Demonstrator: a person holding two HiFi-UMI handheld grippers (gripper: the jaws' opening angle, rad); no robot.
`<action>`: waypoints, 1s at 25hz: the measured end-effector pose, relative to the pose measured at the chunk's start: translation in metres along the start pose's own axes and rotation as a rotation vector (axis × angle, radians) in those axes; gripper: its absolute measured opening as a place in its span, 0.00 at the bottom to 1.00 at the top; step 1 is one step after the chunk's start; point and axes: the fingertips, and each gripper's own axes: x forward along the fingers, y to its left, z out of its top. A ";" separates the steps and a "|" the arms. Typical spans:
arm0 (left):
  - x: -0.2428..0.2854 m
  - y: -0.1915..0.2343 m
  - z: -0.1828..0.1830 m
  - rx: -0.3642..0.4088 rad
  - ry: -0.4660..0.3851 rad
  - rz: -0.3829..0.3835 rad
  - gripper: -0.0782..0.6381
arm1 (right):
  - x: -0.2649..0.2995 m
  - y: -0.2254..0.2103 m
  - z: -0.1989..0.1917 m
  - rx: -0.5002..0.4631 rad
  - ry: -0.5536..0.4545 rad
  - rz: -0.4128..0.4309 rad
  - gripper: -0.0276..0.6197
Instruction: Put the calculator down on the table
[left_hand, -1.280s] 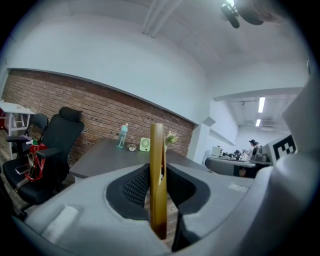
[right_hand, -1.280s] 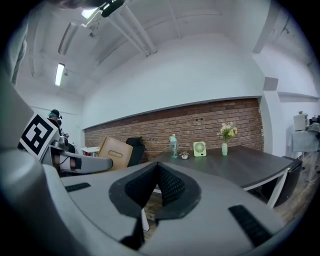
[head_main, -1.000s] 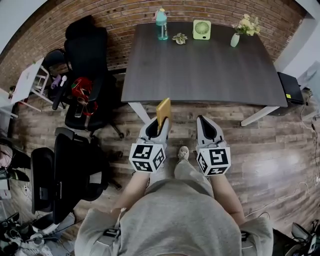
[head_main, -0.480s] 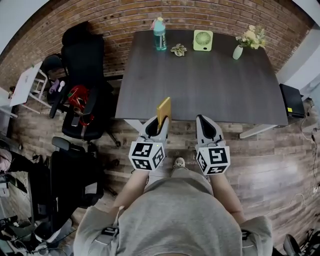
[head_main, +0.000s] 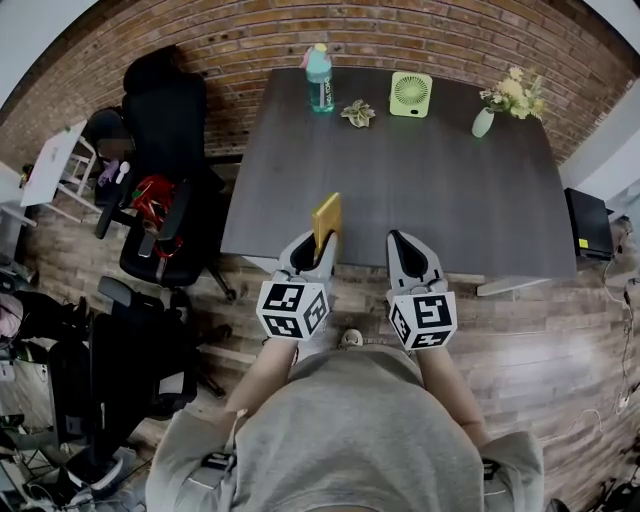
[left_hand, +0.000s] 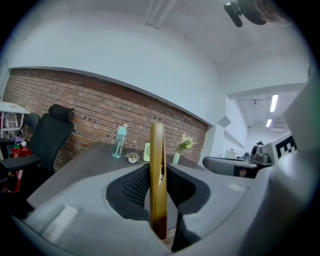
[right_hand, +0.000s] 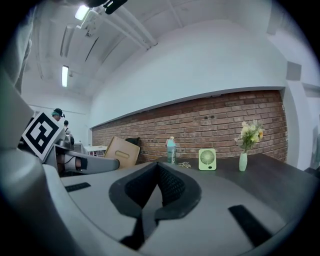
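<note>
A flat yellow calculator (head_main: 327, 218) stands on edge between the jaws of my left gripper (head_main: 318, 245), which is shut on it. In the left gripper view the calculator (left_hand: 158, 185) rises upright from the dark pads (left_hand: 135, 187). My right gripper (head_main: 405, 245) is beside it, shut with nothing in it; its pads (right_hand: 170, 187) meet in the right gripper view. Both gripper tips hang at the near edge of the dark table (head_main: 400, 170). From the right gripper view the calculator (right_hand: 121, 151) shows at the left.
Along the table's far edge stand a teal bottle (head_main: 320, 78), a small plant (head_main: 358, 112), a green fan (head_main: 410, 94) and a vase of flowers (head_main: 487, 118). Black office chairs (head_main: 165, 170) crowd the left. A black box (head_main: 590, 225) lies right of the table.
Both grippers have moved forward together towards the table, from over the wooden floor to its near edge. The calculator stays upright in the left gripper.
</note>
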 end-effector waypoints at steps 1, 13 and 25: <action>0.004 0.001 0.000 -0.001 0.000 0.004 0.23 | 0.003 -0.003 0.000 0.000 -0.001 0.004 0.05; 0.046 0.003 -0.011 -0.018 0.029 0.025 0.23 | 0.023 -0.031 -0.014 0.027 0.027 0.026 0.05; 0.098 0.022 -0.035 -0.040 0.105 0.017 0.23 | 0.055 -0.062 -0.031 0.055 0.063 -0.009 0.05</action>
